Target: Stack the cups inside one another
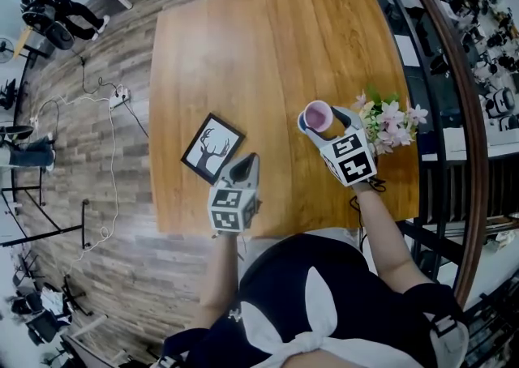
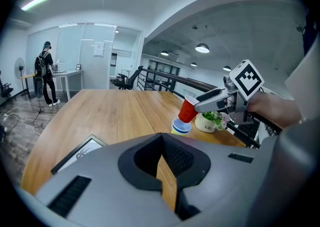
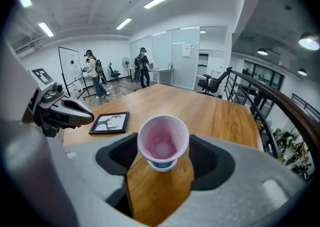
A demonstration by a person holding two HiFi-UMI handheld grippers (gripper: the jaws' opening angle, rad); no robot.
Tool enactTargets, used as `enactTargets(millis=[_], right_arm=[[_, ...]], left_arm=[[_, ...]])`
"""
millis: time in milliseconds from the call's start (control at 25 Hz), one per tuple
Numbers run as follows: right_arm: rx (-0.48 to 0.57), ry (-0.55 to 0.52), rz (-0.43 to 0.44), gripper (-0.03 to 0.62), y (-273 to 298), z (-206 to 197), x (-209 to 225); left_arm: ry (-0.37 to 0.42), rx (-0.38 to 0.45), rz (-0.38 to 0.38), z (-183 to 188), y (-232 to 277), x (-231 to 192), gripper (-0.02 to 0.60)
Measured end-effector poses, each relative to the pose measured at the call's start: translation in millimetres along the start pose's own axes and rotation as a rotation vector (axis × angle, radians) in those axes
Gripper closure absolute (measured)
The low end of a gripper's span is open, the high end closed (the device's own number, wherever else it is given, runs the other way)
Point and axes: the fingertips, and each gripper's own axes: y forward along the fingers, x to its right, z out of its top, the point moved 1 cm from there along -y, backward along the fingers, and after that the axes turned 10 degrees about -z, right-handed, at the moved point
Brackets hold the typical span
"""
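A red cup (image 2: 188,108) with a white rim and pale inside (image 3: 163,143) hangs tilted in my right gripper (image 3: 163,147), whose jaws are closed on its sides. Its base dips into a blue cup (image 2: 181,123) nested in a yellow one (image 2: 179,131) on the wooden table (image 1: 259,50). In the head view the red cup (image 1: 316,117) sits at my right gripper's (image 1: 323,125) tips, right of centre. My left gripper (image 1: 246,160) stays near the table's front edge, jaws nearly together with nothing between them (image 2: 161,138), well left of the cups.
A black-framed deer picture (image 1: 211,147) lies flat on the table by my left gripper. A white pot of pink flowers (image 1: 389,123) stands right beside the cups (image 2: 210,121). A railing runs along the table's right side. People stand far off in the room.
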Motion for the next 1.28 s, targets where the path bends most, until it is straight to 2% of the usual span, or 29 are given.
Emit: enactTargets(millis=[480, 600, 1120, 1160, 1240, 1280], right_arm=[[-0.065, 0.008, 0.052, 0.273, 27.9, -22.2, -6.2], [-0.076, 0.014, 0.048, 0.254, 30.1, -27.5, -5.6], [-0.018, 0.031, 0.028, 0.256, 17.0, -20.5, -1.9], [-0.013, 0.029, 0.027, 0.274, 14.4, -19.3, -1.9], [0.008, 0.023, 0.017, 0.360, 7.2, -15.2, -1.1], [0.025, 0.020, 0.009, 0.423, 2.6, -12.3, -0.4]], left_arm=[[-0.030, -0.013, 0.025, -6.6, 0.2, -5.3, 0.565], [-0.035, -0.013, 0.030, -7.7, -0.3, -5.2, 0.565], [-0.022, 0.000, 0.036, -7.2, -4.2, -2.0, 0.565], [-0.020, 0.002, 0.035, -6.4, -4.8, -1.3, 0.565], [-0.016, 0.008, 0.032, -4.5, -6.8, 0.6, 0.565], [-0.014, 0.011, 0.029, -3.6, -7.8, 2.1, 0.565]])
